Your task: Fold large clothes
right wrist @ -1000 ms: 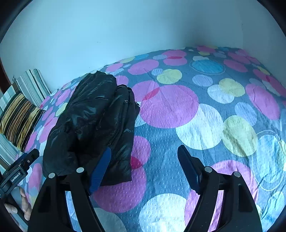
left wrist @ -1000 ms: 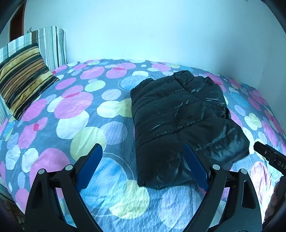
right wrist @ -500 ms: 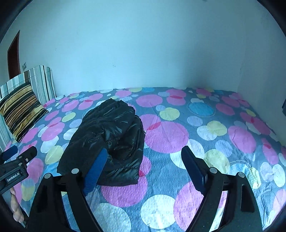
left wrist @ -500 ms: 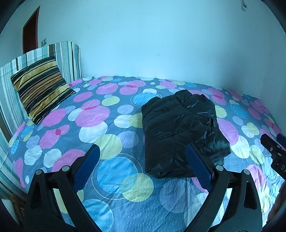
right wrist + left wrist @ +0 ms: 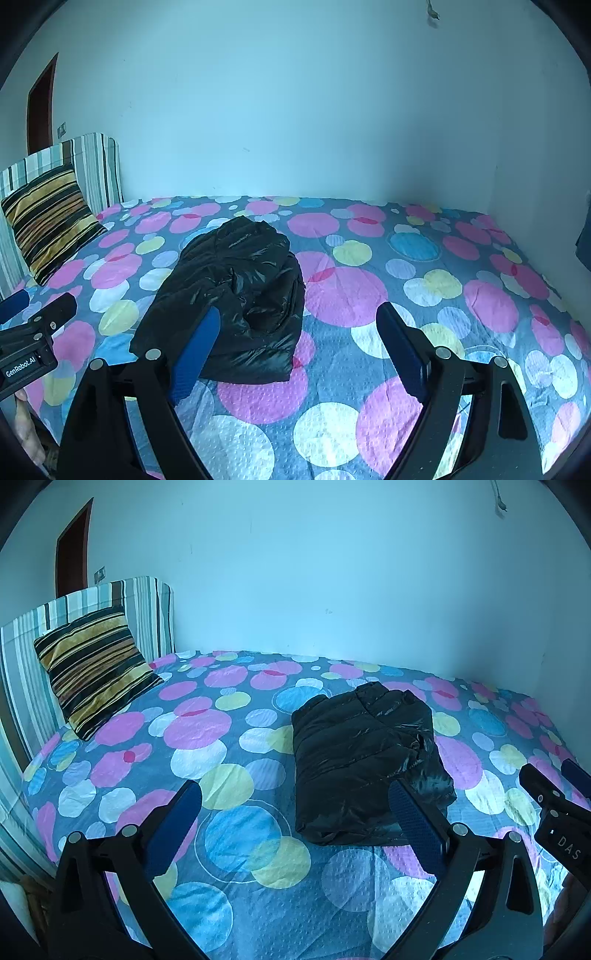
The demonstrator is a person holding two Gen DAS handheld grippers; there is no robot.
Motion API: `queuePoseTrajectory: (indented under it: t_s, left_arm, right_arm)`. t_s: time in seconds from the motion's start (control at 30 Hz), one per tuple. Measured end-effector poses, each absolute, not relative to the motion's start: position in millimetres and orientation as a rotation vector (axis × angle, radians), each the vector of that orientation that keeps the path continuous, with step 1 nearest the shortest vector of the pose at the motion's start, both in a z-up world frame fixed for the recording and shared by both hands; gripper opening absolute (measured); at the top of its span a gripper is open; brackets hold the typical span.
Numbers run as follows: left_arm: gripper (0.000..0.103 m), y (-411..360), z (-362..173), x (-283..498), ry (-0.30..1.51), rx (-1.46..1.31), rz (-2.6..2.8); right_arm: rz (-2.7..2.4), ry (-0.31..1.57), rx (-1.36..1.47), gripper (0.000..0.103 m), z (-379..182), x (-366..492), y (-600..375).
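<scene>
A black puffer jacket lies folded into a compact bundle on the bed's spotted sheet. My left gripper hovers above the near part of the bed, jaws still opening and nothing between them; the jacket lies beyond its right finger. My right gripper stands open and empty, with the jacket beyond its left finger. Each gripper also shows at the edge of the other's view: the right gripper and the left gripper. Neither one touches the jacket.
A striped brown and yellow pillow leans on a striped headboard at the left. Pale walls close the bed at the back and right. A dark door stands far left. A hand shows at the bottom left.
Both grippers have drawn back and risen away from the jacket, so it looks smaller and more wall shows. Both pairs of jaws stand wider. The jacket has not moved.
</scene>
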State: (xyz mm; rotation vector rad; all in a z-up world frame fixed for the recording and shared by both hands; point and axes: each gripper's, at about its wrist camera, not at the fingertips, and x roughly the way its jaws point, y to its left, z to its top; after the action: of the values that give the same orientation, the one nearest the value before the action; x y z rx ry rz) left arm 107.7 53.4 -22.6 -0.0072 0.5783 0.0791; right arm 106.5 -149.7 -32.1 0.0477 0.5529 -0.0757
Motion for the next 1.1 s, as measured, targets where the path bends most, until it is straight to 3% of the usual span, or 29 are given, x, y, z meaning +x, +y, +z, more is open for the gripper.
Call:
queuePoseTrajectory:
  t_s: [1.1]
  left_arm:
    - [0.101, 45.8, -13.8, 93.6, 0.545, 0.006, 0.098]
  right_arm:
    - [-0.077, 0.539, 0.043, 0.085, -26.6, 98.0, -146.6]
